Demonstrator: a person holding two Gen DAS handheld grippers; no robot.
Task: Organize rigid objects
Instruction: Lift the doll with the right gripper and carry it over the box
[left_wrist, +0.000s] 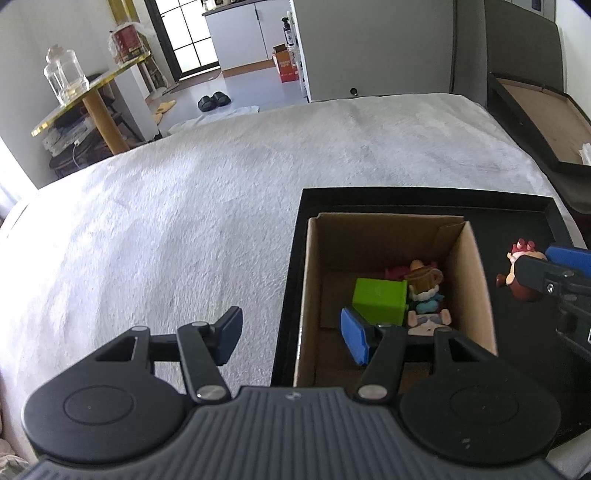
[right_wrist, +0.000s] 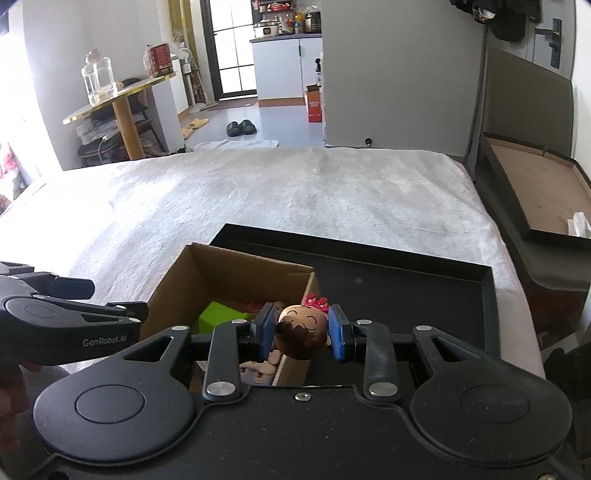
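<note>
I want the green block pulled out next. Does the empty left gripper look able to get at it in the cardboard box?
Probably yes. The left gripper is open and holds nothing, the cardboard box is open-topped, and the green block shows its top uncovered, though figurines crowd one side.

The right gripper (right_wrist: 302, 334) points forward and downward, its two blue-padded fingers (right_wrist: 266, 328) drawn close and pressing from either side on the head of a small doll figurine (right_wrist: 301, 332). The left gripper (left_wrist: 291, 334) also tilts downward, its fingers (left_wrist: 352, 334) standing apart with nothing between them. In the right wrist view the left gripper shows at 9 o'clock, with part of a hand (right_wrist: 13, 373) on its handle at the frame's edge.
</note>
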